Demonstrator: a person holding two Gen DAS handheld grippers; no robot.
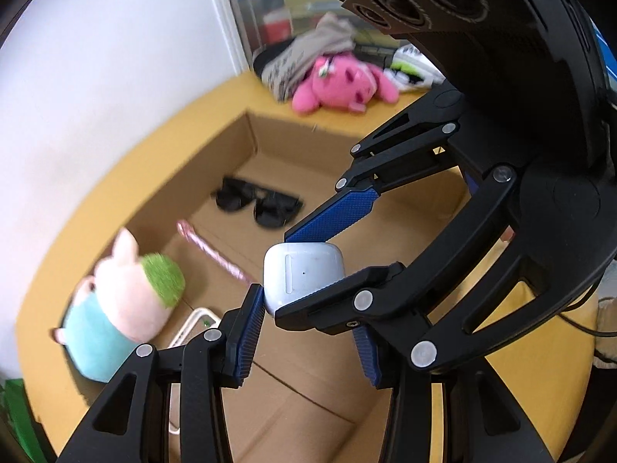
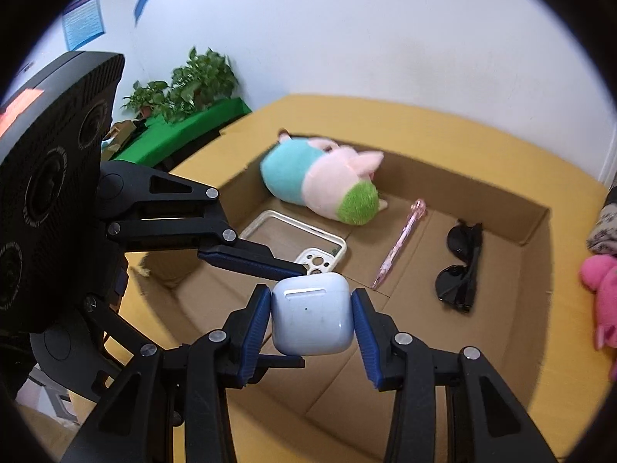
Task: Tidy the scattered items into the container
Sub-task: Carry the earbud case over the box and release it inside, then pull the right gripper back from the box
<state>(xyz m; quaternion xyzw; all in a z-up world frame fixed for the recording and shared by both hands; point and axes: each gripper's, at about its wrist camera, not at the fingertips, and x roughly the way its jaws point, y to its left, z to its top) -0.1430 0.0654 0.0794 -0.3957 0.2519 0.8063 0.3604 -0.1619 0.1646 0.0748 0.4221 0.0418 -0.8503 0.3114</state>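
Observation:
A white earbud case [image 2: 312,314] hangs over the open cardboard box [image 2: 534,227]. My right gripper [image 2: 312,310] is shut on its two sides. My left gripper [image 2: 299,316] comes in from the left, one finger on top of the case and one beneath it, so it is shut on it too. In the left wrist view the earbud case [image 1: 302,274] sits between the right gripper's [image 1: 283,274] fingers, and the left gripper's [image 1: 308,308] left pad touches its edge; the right pad's tip is hidden. In the box lie black sunglasses [image 2: 461,266], a pink pen [image 2: 401,243], a pastel plush pig [image 2: 320,185] and a phone case [image 2: 304,239].
The box stands on a yellow table [image 2: 462,135] against a white wall. A bright pink plush [image 1: 339,83] and a heap of clothes [image 1: 308,52] lie on the table beyond the box. Potted plants [image 2: 185,85] on a green surface stand off the table's left.

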